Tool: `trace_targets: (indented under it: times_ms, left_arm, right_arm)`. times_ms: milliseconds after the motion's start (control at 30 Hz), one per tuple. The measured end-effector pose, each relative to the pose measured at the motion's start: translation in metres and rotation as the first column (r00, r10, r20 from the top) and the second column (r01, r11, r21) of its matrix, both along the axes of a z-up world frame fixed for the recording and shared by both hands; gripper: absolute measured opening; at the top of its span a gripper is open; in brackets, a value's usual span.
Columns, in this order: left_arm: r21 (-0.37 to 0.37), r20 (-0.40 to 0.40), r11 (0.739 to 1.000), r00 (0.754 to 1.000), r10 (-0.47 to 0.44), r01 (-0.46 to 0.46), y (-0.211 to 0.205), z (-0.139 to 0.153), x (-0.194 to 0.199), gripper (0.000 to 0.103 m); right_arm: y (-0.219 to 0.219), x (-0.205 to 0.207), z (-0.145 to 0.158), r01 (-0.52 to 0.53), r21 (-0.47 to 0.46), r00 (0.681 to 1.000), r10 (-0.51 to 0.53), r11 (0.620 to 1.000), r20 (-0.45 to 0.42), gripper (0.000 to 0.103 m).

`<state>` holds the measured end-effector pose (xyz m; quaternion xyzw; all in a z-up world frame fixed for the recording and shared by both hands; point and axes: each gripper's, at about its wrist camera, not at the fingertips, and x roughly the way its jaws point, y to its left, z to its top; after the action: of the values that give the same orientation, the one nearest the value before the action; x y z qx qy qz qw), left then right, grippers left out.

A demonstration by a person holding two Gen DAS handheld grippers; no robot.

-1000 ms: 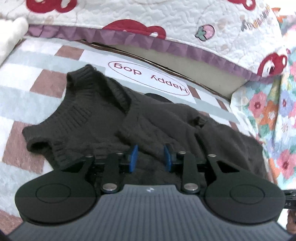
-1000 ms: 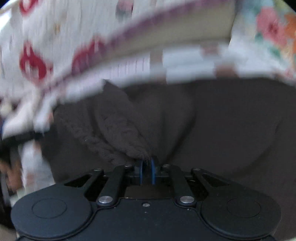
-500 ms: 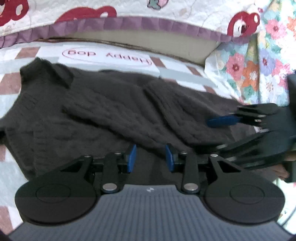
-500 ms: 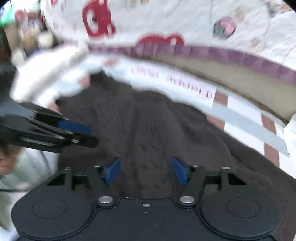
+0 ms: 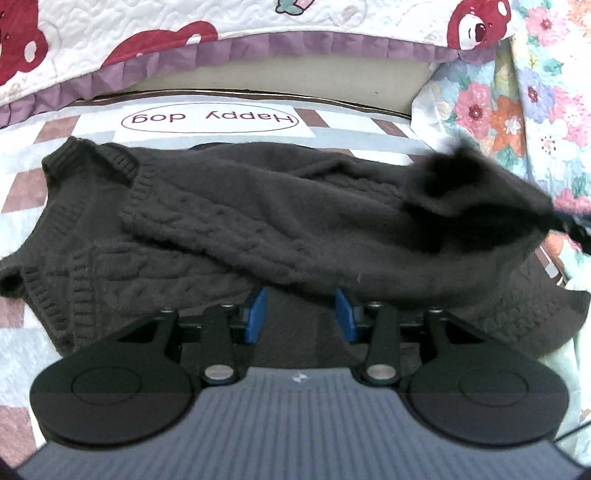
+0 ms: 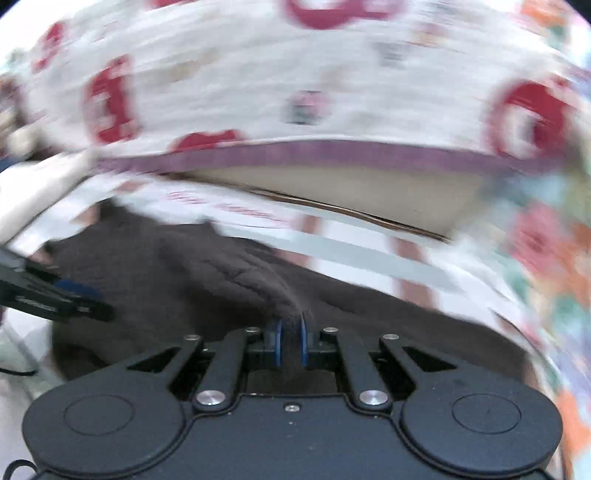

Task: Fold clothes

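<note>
On my far left the dark knit sweater (image 5: pixel 258 221) starts with its ribbed collar (image 5: pixel 92 158) and a short ribbed armhole, lying flat on the checked blanket (image 5: pixel 22 229) of white, grey and dusty pink squares. Just beyond the collar the blanket carries an oval label reading "Happy dog" (image 5: pixel 210 118), upside down from where I stand. Behind that runs the purple-edged white quilt (image 5: pixel 258 22) with its red bear prints. Moving toward the middle, a cable-knit fold of the sweater lies diagonally across the body of the garment, and its lower edge drapes over the tips of my left gripper (image 5: pixel 300 314). Its blue pads (image 5: pixel 256 315) are parted and opening wider; the fabric hangs across the gap above them rather than being pinched. Further right the sweater rises off the blanket into a blurred, lifted peak, pulled up toward the right edge of my left camera's view, in front of the floral cloth (image 5: pixel 517 110). There my right gripper (image 6: pixel 290 343) is clamped on a ridge of the sweater (image 6: pixel 258 280), blue pads nearly together with the knit squeezed between them. In that blurred view my left gripper (image 6: pixel 70 299) shows at the left edge, over the sweater's near side.
</note>
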<state>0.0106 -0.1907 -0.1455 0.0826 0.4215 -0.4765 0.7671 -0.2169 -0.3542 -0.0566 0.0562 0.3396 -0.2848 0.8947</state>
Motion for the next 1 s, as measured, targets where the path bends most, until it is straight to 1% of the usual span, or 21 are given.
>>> trace_targets:
  times_ms: [67,100,133,167,233,267,300,367,400,433,500,567,600,700,767,800,833,867,900,933,1000]
  left_arm:
    - [0.011,-0.005,1.000,1.000,0.001,-0.001,-0.002,-0.002,-0.003,0.041]
    - [0.017,-0.009,1.000,1.000,-0.001,0.001,-0.003,-0.003,-0.003,0.041]
    - [0.023,-0.012,1.000,1.000,-0.004,0.004,-0.005,-0.004,-0.004,0.041]
    - [0.028,-0.013,1.000,1.000,-0.007,0.008,-0.006,-0.005,-0.005,0.041]
    - [0.039,-0.017,0.999,1.000,-0.012,0.013,-0.007,-0.005,-0.006,0.041]
    - [0.036,-0.024,0.999,1.000,-0.011,0.011,-0.007,-0.005,-0.005,0.042]
    - [0.021,-0.039,1.000,0.999,-0.009,0.009,-0.008,-0.005,-0.005,0.046]
    - [-0.013,-0.074,1.000,0.997,-0.006,0.005,-0.008,-0.004,-0.004,0.048]
    - [-0.040,-0.103,0.999,0.995,-0.007,0.003,-0.009,-0.003,-0.003,0.048]
    - [-0.063,-0.130,0.998,0.991,-0.008,0.000,-0.011,-0.003,-0.003,0.048]
    - [-0.078,-0.163,0.997,0.986,-0.014,0.001,-0.020,-0.002,-0.008,0.048]
    - [-0.070,-0.160,0.997,0.986,-0.038,0.027,-0.030,0.000,-0.017,0.048]
    - [-0.057,-0.149,0.998,0.988,-0.041,0.033,-0.035,0.002,-0.020,0.048]
    - [-0.041,-0.113,0.998,0.992,-0.049,0.045,-0.041,0.003,-0.026,0.048]
    - [-0.029,-0.089,0.998,0.994,-0.055,0.053,-0.044,0.005,-0.030,0.048]
    - [-0.020,-0.081,0.998,0.995,-0.054,0.052,-0.046,0.004,-0.031,0.047]
    - [-0.002,-0.080,0.999,0.996,-0.043,0.043,-0.046,0.003,-0.029,0.046]
    - [0.024,-0.075,0.999,0.997,-0.026,0.028,-0.047,0.003,-0.028,0.046]
    - [0.053,-0.060,0.999,0.998,-0.003,0.006,-0.050,0.004,-0.026,0.046]
    - [0.053,-0.040,0.999,0.999,0.003,-0.001,-0.052,0.008,-0.025,0.046]
    - [0.017,-0.013,1.000,1.000,0.015,-0.014,-0.053,0.021,-0.023,0.046]
  right_arm:
    - [-0.011,-0.038,-0.012,0.151,0.086,0.989,-0.150,0.985,-0.013,0.011]
    - [-0.017,-0.055,-0.022,0.229,0.145,0.973,-0.225,0.963,-0.042,0.013]
    - [-0.024,-0.070,-0.035,0.303,0.222,0.953,-0.292,0.927,-0.080,0.016]
    - [-0.030,-0.086,-0.050,0.371,0.323,0.929,-0.353,0.871,-0.114,0.016]
    - [-0.039,-0.107,-0.067,0.426,0.464,0.902,-0.407,0.777,-0.147,0.019]
    - [-0.041,-0.114,-0.068,0.417,0.492,0.904,-0.407,0.764,-0.134,0.019]
    - [-0.043,-0.118,-0.066,0.398,0.508,0.910,-0.399,0.764,-0.112,0.020]
    - [-0.043,-0.110,-0.051,0.337,0.450,0.936,-0.347,0.827,-0.064,0.031]
    - [-0.042,-0.102,-0.043,0.290,0.419,0.952,-0.304,0.860,-0.034,0.042]
    - [-0.041,-0.092,-0.037,0.228,0.397,0.970,-0.244,0.889,-0.008,0.053]
    - [-0.032,-0.064,-0.030,0.062,0.336,0.997,-0.070,0.940,0.013,0.060]
    - [-0.019,-0.040,-0.031,-0.078,0.232,0.996,0.085,0.970,-0.018,0.065]
    - [-0.011,-0.028,-0.032,-0.150,0.179,0.986,0.159,0.972,-0.041,0.070]
    - [-0.002,-0.002,-0.048,-0.251,-0.017,0.956,0.245,0.968,-0.162,0.075]
    - [-0.015,0.011,-0.066,-0.238,-0.101,0.945,0.207,0.966,-0.255,0.074]
    - [-0.022,0.013,-0.069,-0.236,-0.117,0.943,0.198,0.965,-0.268,0.068]
    - [-0.028,0.009,-0.067,-0.235,-0.110,0.950,0.204,0.966,-0.237,0.037]
    - [-0.037,0.003,-0.060,-0.212,-0.072,0.964,0.196,0.975,-0.181,0.017]
    - [-0.047,-0.003,-0.050,-0.150,-0.009,0.982,0.148,0.989,-0.116,0.010]
    - [-0.056,-0.014,-0.039,-0.073,0.059,0.997,0.075,0.996,-0.031,0.010]
    - [-0.070,-0.042,-0.022,0.062,0.202,0.989,-0.088,0.977,0.120,0.010]
